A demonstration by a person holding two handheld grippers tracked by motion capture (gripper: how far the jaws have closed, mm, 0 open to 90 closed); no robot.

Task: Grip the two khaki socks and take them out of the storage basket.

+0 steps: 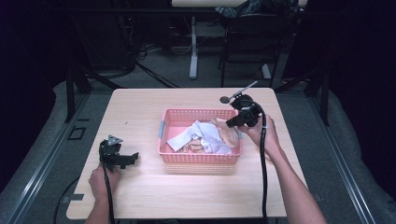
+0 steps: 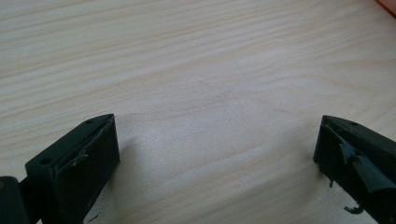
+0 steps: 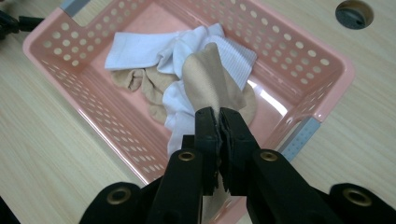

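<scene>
A pink perforated basket (image 1: pixel 173 115) (image 3: pixel 56 44) sits mid-table holding white socks (image 1: pixel 198 131) (image 3: pixel 135 53) and tan socks (image 3: pixel 140 81). My right gripper (image 1: pixel 232 123) (image 3: pixel 218 116) hangs over the basket's right side, shut on a tan sock (image 1: pixel 226 133) (image 3: pixel 212 81) that trails down onto the pile. My left gripper (image 1: pixel 133 157) (image 2: pixel 217 154) rests low over bare table to the left of the basket, jaws wide apart with nothing between them.
The light wooden table (image 1: pixel 140 196) (image 2: pixel 196 70) has free room all around the basket. A round grey grommet (image 1: pixel 224 99) (image 3: pixel 354 14) sits behind the basket. Beyond the table stand a desk leg (image 1: pixel 193 51) and dark chairs on a grey floor.
</scene>
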